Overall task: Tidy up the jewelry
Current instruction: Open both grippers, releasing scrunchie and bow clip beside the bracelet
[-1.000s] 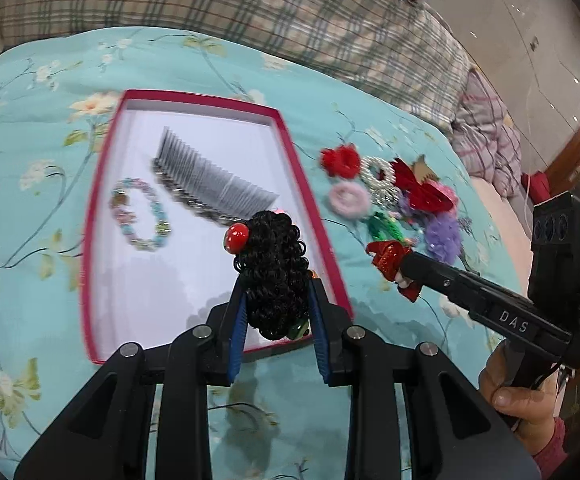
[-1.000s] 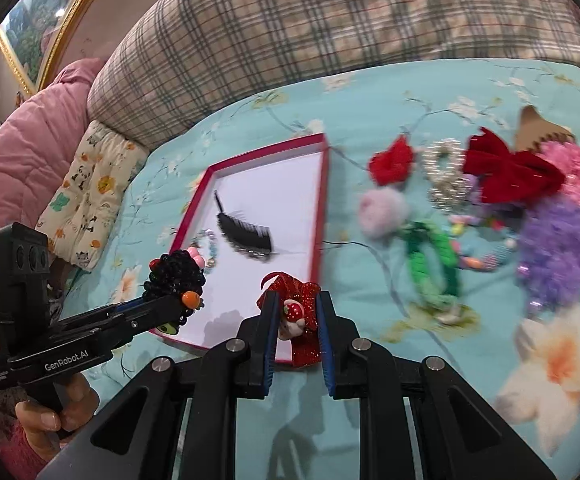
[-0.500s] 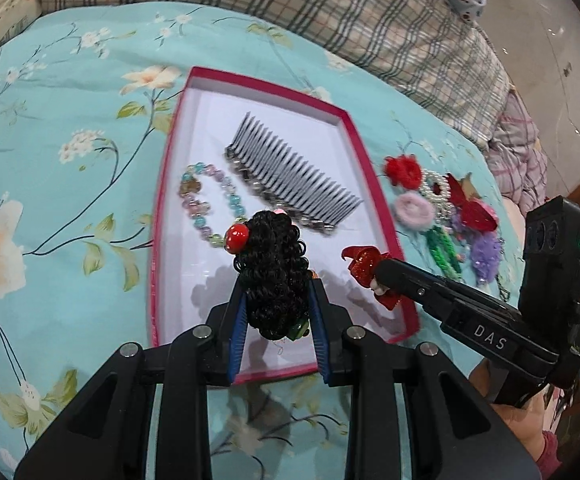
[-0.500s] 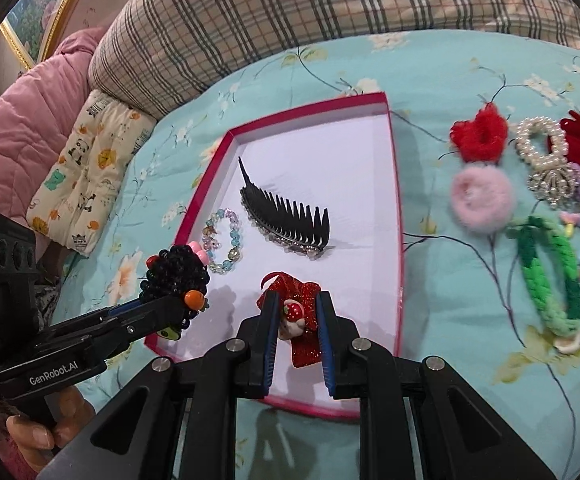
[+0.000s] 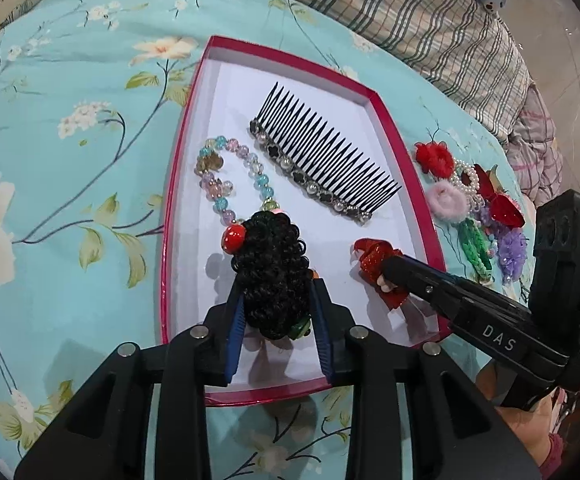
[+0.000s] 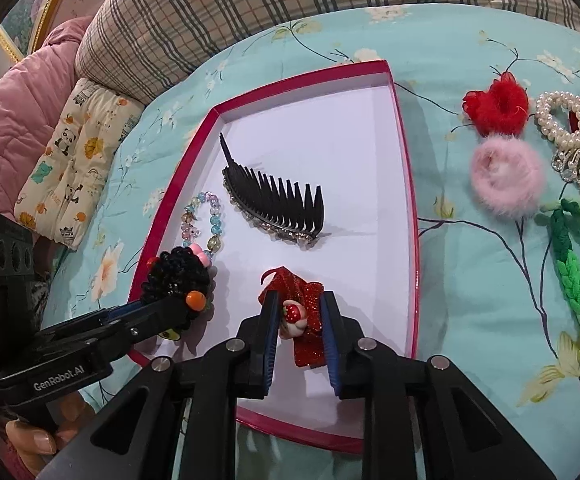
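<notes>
We see a turquoise bedspread (image 5: 70,128) printed with cream and peach flowers on dark stems. On it, the tray (image 5: 394,128) has a crimson rim and a white floor. Inside, the comb (image 5: 330,152) is black with pearl-white and dark stones, and the bracelet (image 5: 226,184) mixes pale blue, lilac and clear beads. The curly hairpiece (image 5: 270,272) is black with a red bead. The bow (image 6: 310,320) is glittery red with a strawberry charm. The scrunchies (image 6: 506,180) beside the tray are red and pink; the braided tie (image 6: 574,276) is green. The pillow (image 6: 250,8) is beige plaid.
</notes>
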`<state>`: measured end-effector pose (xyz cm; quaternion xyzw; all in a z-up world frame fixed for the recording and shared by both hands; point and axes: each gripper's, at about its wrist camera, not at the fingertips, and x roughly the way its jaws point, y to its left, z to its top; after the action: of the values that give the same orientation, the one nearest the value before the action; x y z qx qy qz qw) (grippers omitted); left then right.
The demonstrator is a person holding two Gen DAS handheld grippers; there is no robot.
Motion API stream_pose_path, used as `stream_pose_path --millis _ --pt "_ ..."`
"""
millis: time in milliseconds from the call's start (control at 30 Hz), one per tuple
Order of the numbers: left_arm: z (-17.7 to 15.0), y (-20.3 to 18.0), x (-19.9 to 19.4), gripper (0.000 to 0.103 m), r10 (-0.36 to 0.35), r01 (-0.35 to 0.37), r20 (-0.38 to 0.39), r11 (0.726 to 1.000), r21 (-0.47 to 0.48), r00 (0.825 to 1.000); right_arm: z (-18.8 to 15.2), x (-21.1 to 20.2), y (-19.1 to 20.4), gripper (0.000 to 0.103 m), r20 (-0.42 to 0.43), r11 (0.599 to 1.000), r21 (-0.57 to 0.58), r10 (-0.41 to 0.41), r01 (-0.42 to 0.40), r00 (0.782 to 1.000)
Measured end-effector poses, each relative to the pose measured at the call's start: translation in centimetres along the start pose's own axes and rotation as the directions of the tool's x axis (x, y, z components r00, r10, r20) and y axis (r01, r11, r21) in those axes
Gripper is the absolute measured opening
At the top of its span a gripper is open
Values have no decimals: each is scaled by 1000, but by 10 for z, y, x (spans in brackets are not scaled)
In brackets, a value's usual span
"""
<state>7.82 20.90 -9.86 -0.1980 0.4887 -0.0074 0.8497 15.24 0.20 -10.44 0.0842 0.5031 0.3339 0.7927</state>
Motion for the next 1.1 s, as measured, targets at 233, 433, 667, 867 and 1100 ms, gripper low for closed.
stream_pose_path --millis 233,433,667,867,1100 --pt "-2 -2 -2 41 24 -24 -7 1000 5 1000 2 1 3 36 -7 1000 -13 -8 8 1000" --pt "-1 -3 -7 48 28 -28 1 1000 7 1000 2 -5 6 40 4 1000 -13 -2 2 1000" --pt "-1 -10 -22 54 27 -28 29 1000 13 999 3 -28 6 40 42 1000 -9 7 -7 999" --pt "1 -21 -28 54 11 -11 38 1000 17 999 -3 -52 -4 41 71 1000 7 -6 6 997" --pt "4 -46 -33 54 -20 17 50 998 58 999 -15 -86 -26 41 107 998 36 -46 43 993"
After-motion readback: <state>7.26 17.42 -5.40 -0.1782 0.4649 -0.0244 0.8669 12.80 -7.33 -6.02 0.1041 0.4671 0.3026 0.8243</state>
